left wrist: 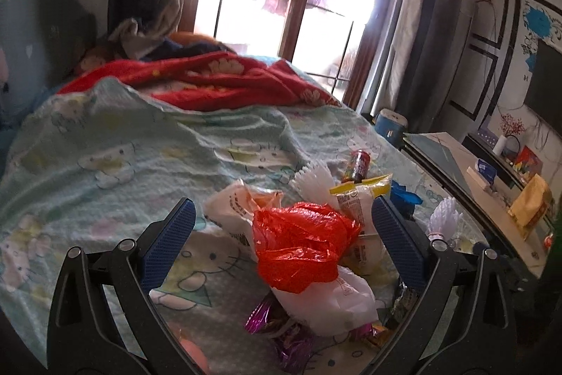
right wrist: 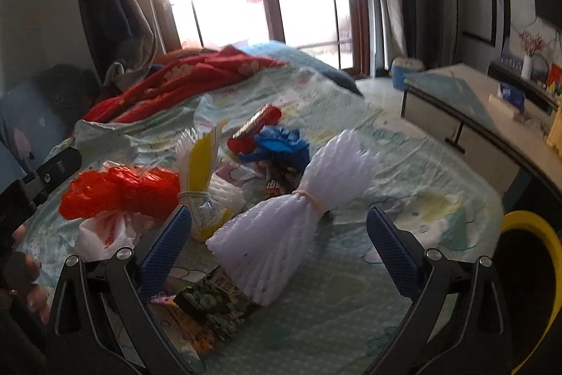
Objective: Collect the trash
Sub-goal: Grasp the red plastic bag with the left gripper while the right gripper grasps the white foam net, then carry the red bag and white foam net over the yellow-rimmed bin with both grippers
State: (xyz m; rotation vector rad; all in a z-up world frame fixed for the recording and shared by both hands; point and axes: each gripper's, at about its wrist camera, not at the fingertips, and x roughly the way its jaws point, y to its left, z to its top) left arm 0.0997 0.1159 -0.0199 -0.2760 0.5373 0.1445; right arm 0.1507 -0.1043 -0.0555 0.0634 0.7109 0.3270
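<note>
Both tongs gape, released — the left tongs (left wrist: 282, 248) straddle a crumpled red plastic bag (left wrist: 302, 245) atop a white bag (left wrist: 330, 301), while the right tongs (right wrist: 279, 252) bracket a white foam net bundle (right wrist: 298, 202). Around them on the bed (left wrist: 105, 143) lie more trash — a yellow wrapper (right wrist: 202, 157), a blue scrap (right wrist: 281, 143) and a red can (left wrist: 357, 166)
</note>
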